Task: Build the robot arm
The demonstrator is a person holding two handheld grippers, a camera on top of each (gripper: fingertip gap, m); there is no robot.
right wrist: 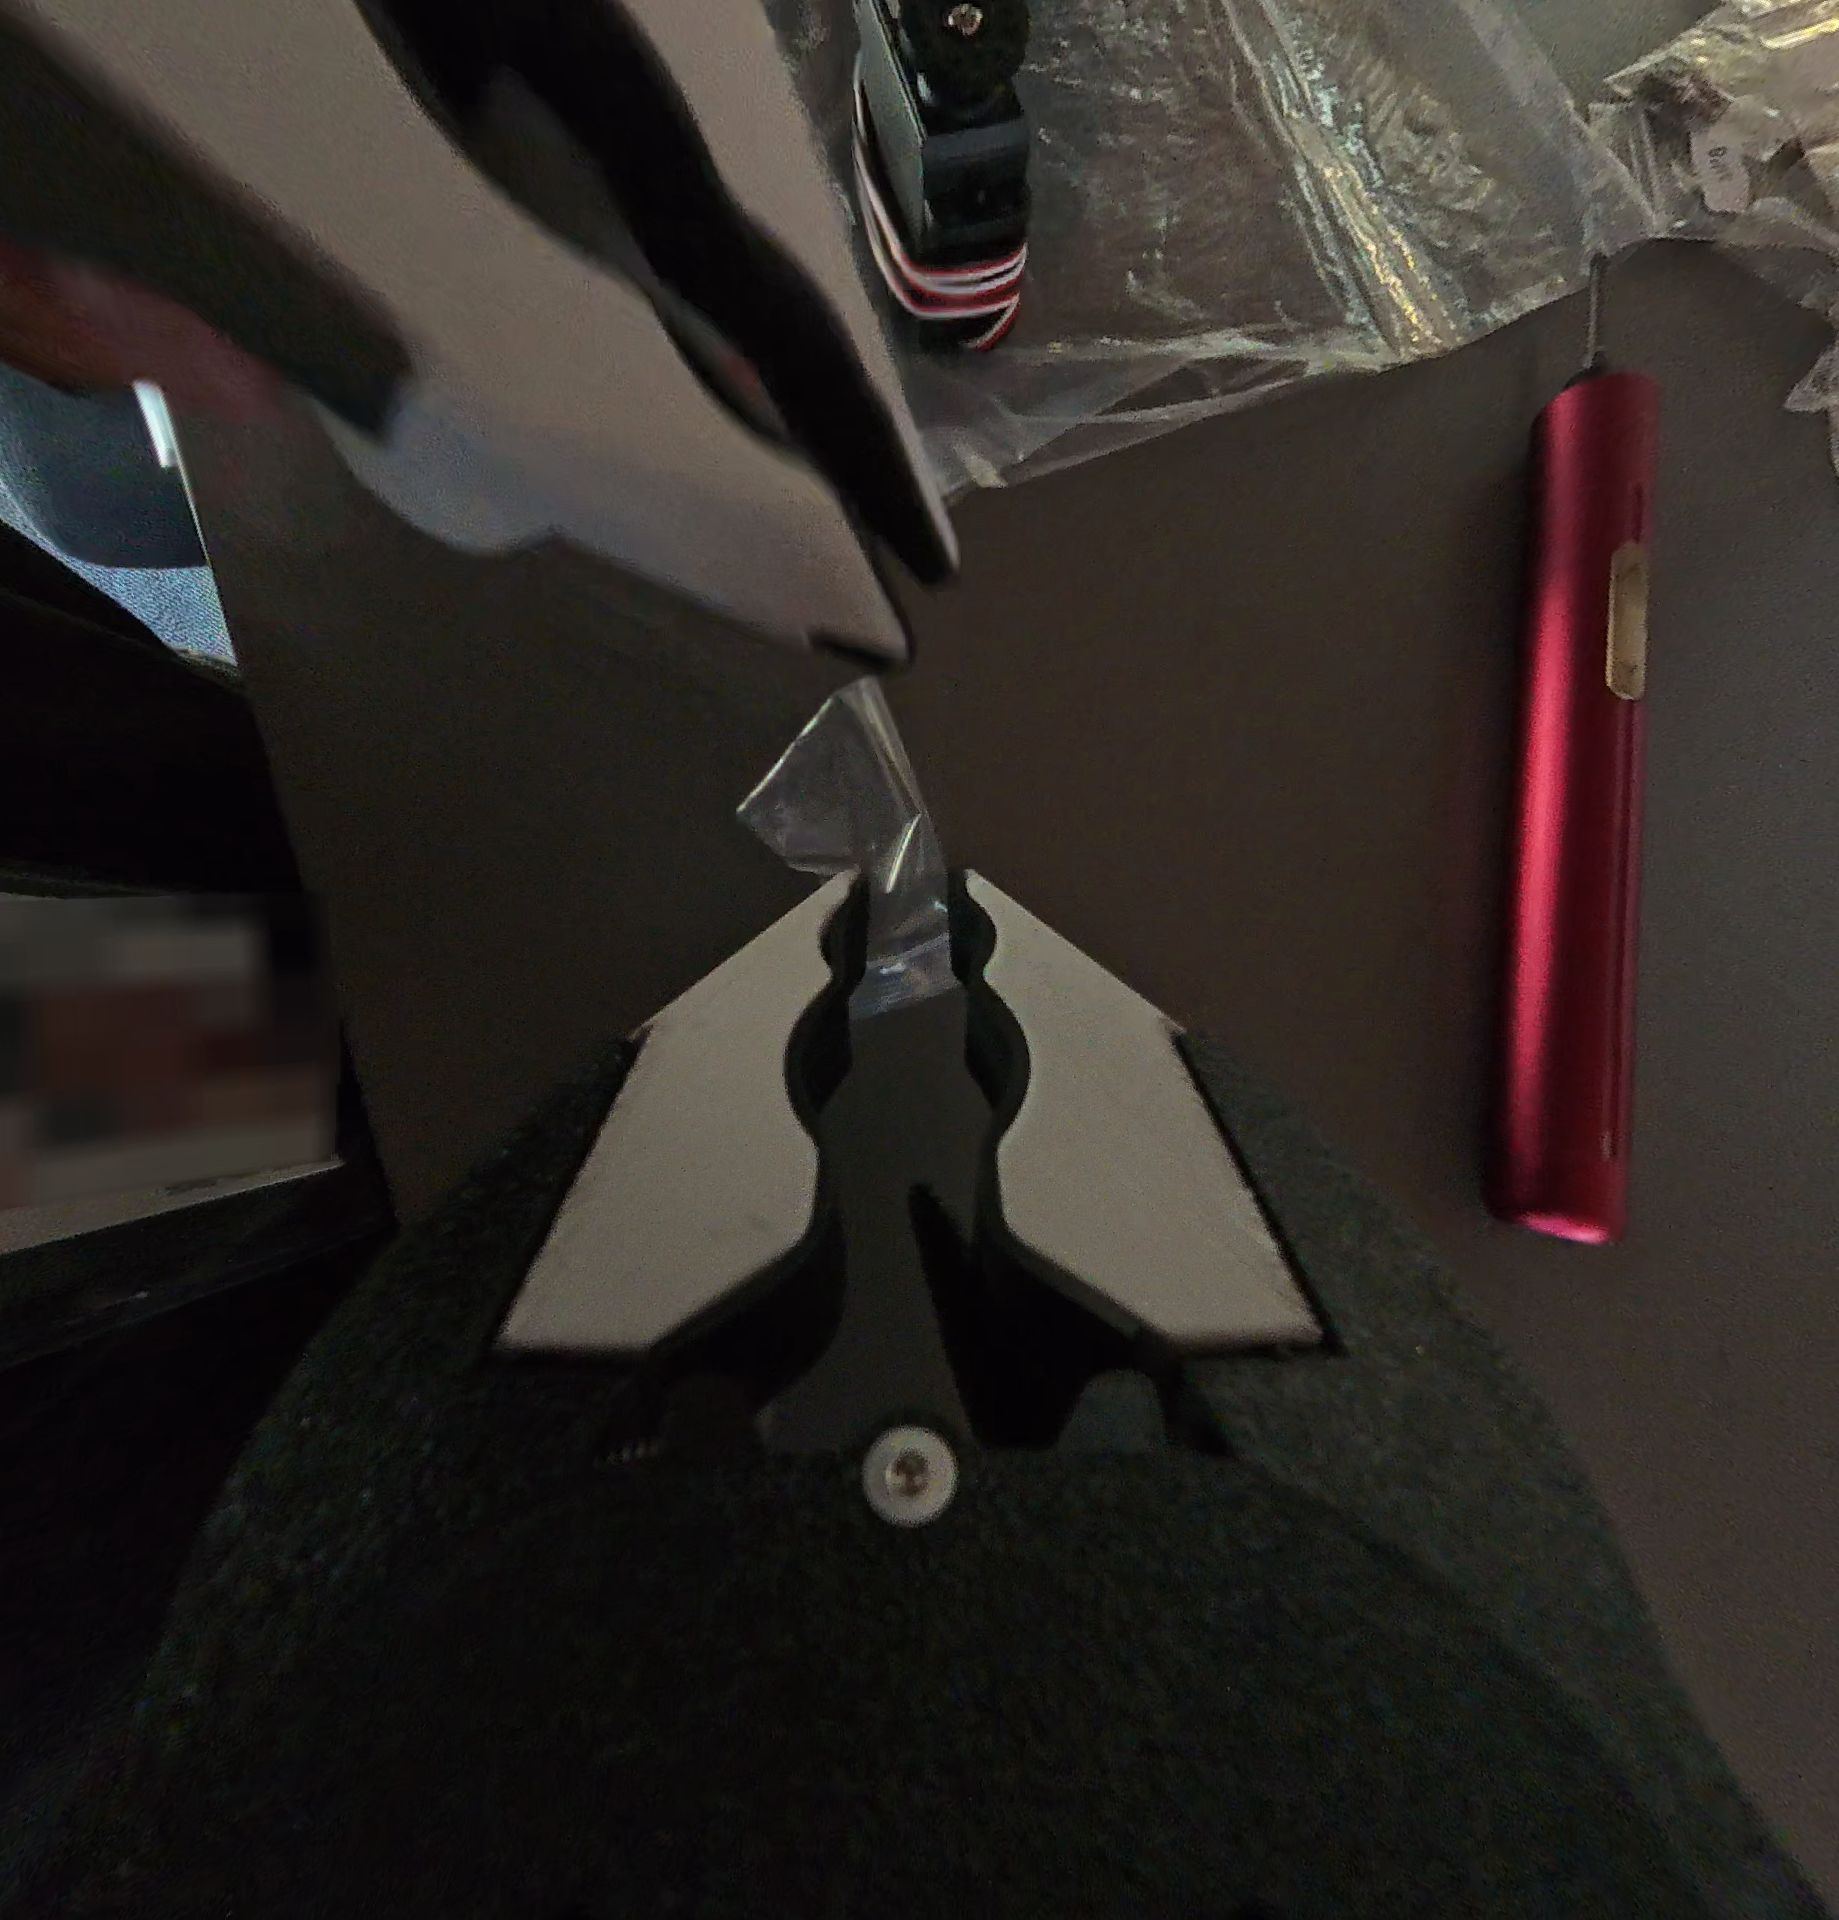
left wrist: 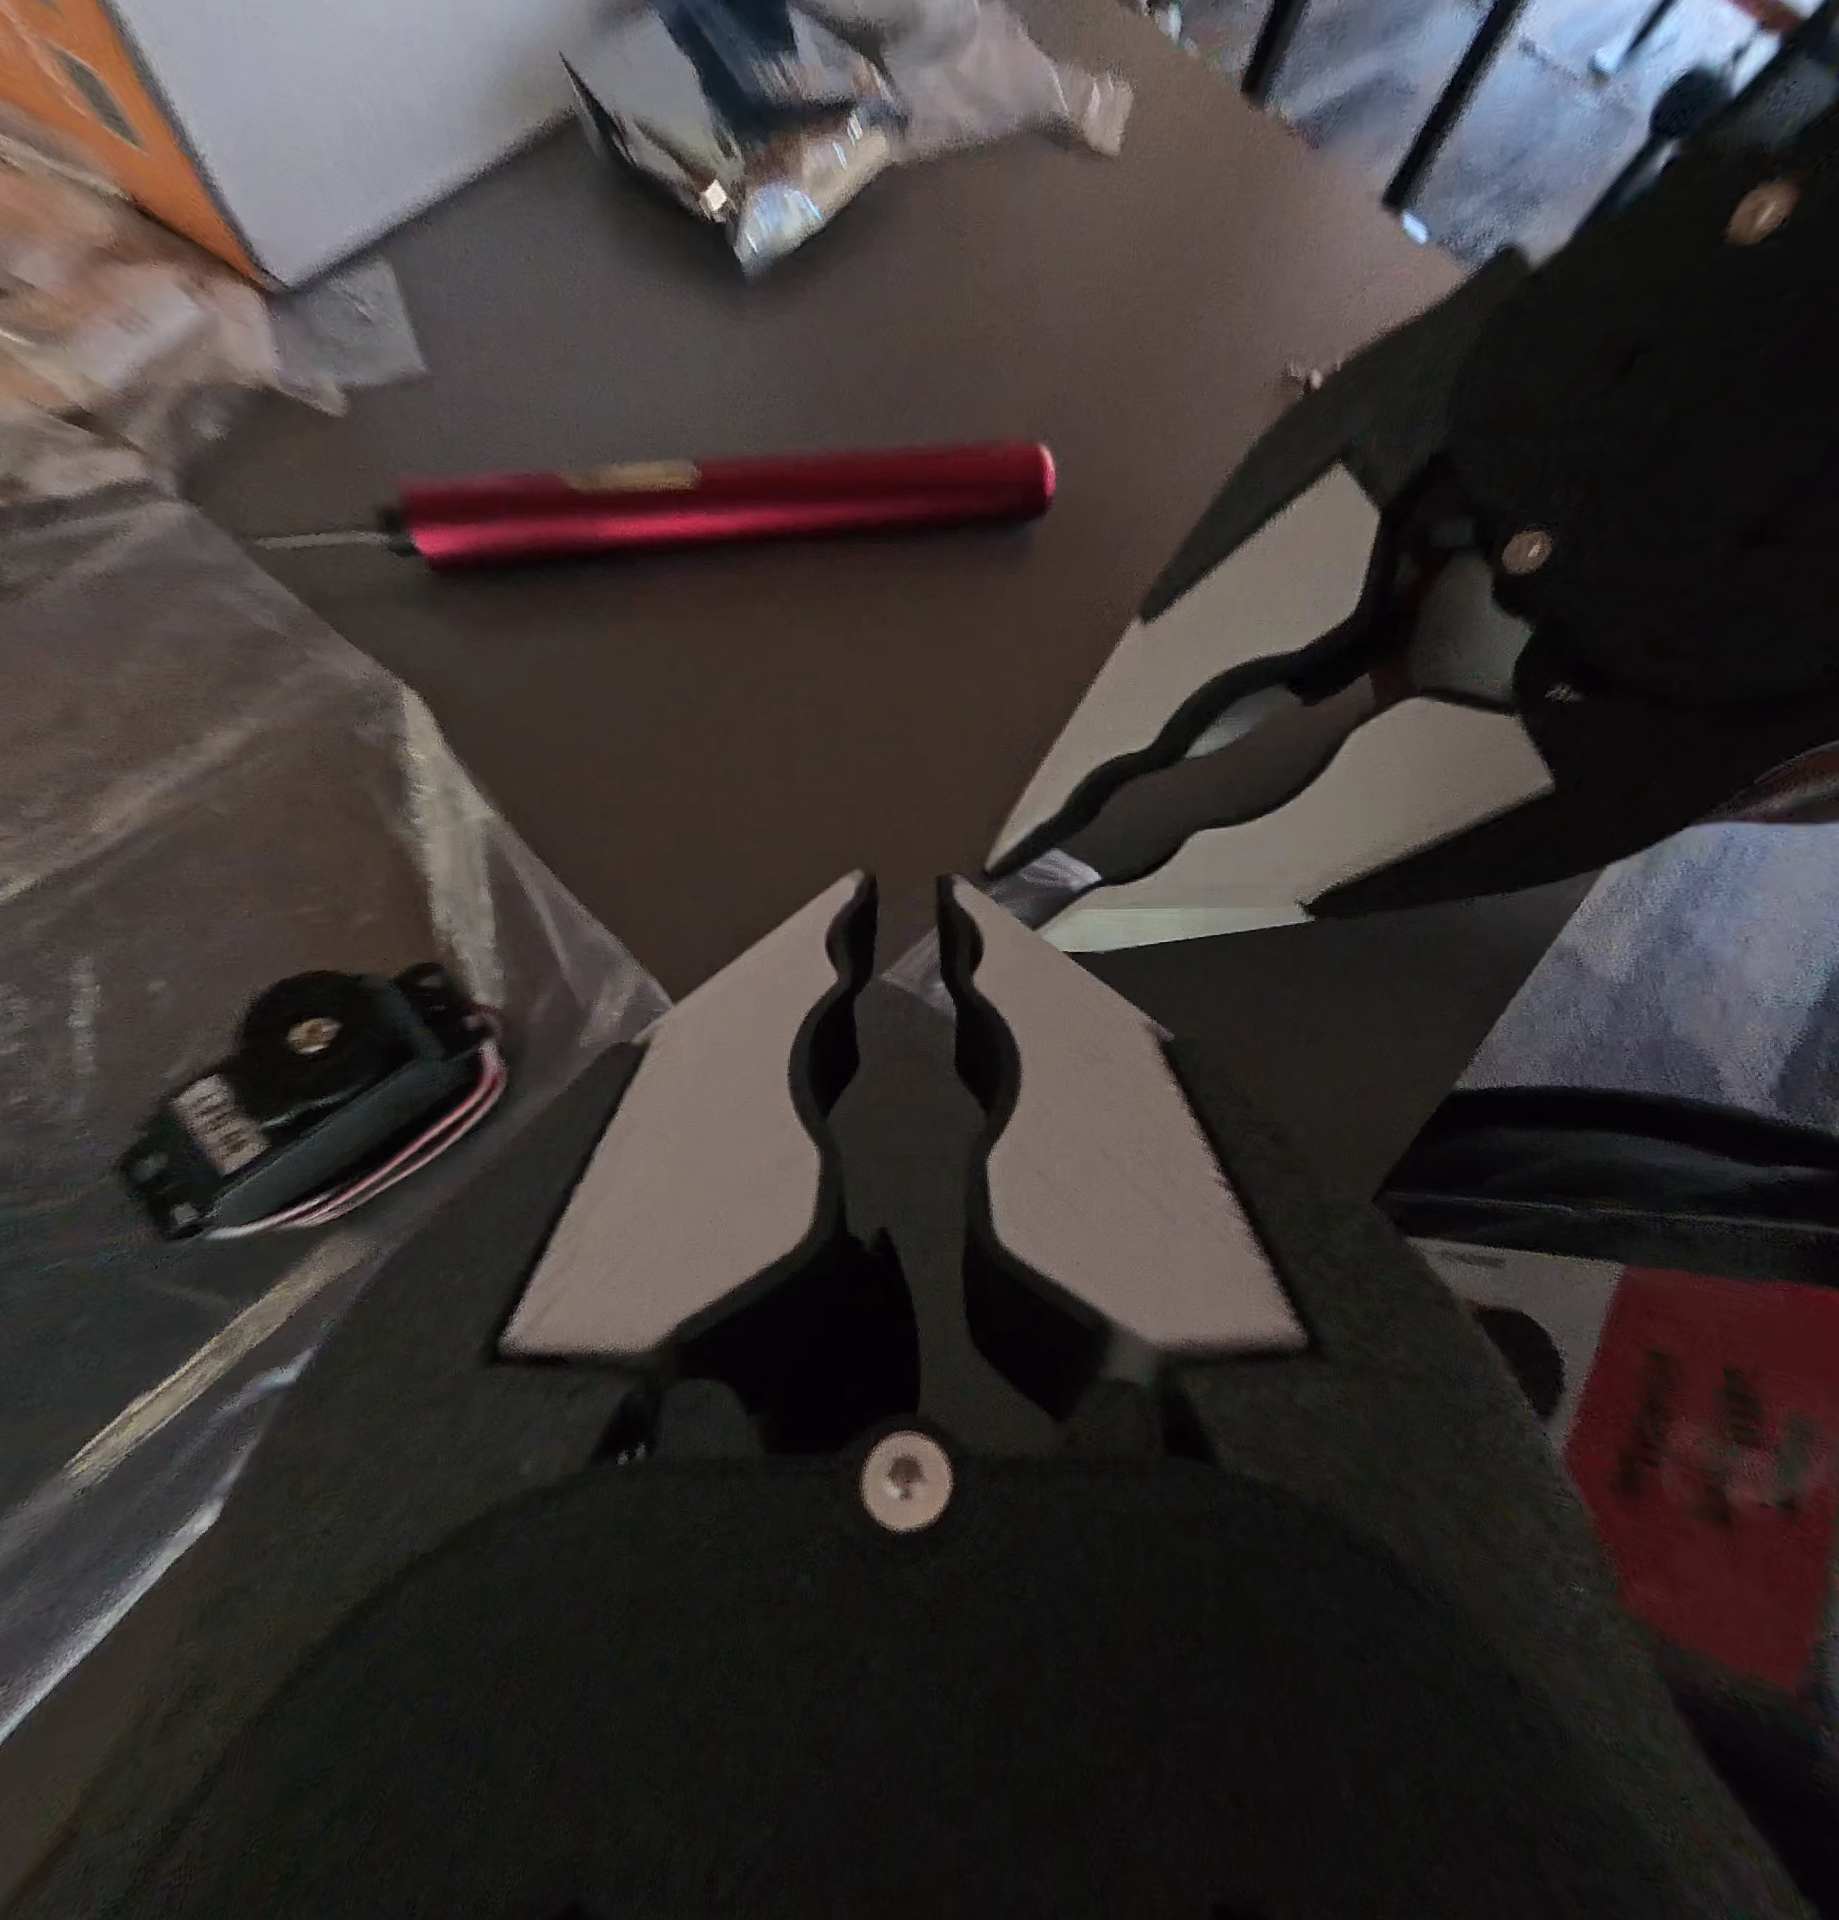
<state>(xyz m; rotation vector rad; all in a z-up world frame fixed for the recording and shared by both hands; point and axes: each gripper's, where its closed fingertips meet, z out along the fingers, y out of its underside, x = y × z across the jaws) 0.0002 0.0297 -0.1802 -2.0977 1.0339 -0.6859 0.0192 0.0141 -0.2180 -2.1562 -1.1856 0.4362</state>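
We look down on a dark grey-brown table (left wrist: 686, 727) that fills both wrist views, its far edge meeting a pale wall with an orange panel at upper left; beyond the right edge lies blue-grey carpet. Crumpled clear plastic bags (left wrist: 167, 727) cover the table's left side, and a shiny foil pouch (left wrist: 759, 166) sits at the far end. The left tongs (left wrist: 907, 894) hover above the table, their tips narrowly parted and closed on nothing we can see. The right tongs (right wrist: 904, 883) pinch a small scrap of clear plastic film (right wrist: 842, 790), which sticks up from between their tips toward the left tongs, just beside them. A red metallic cylinder tool (left wrist: 728, 504) lies flat on the bare table beyond both tongs; in the left wrist view its long axis runs left to right, the thin metal tip pointing left toward the plastic bags, the blunt end to the right. A black servo motor (left wrist: 302, 1101), wrapped in red, white and black wires, rests on the plastic at left. A small label on the servo and print on one bag are too blurred to read, as is a red sign at lower right.
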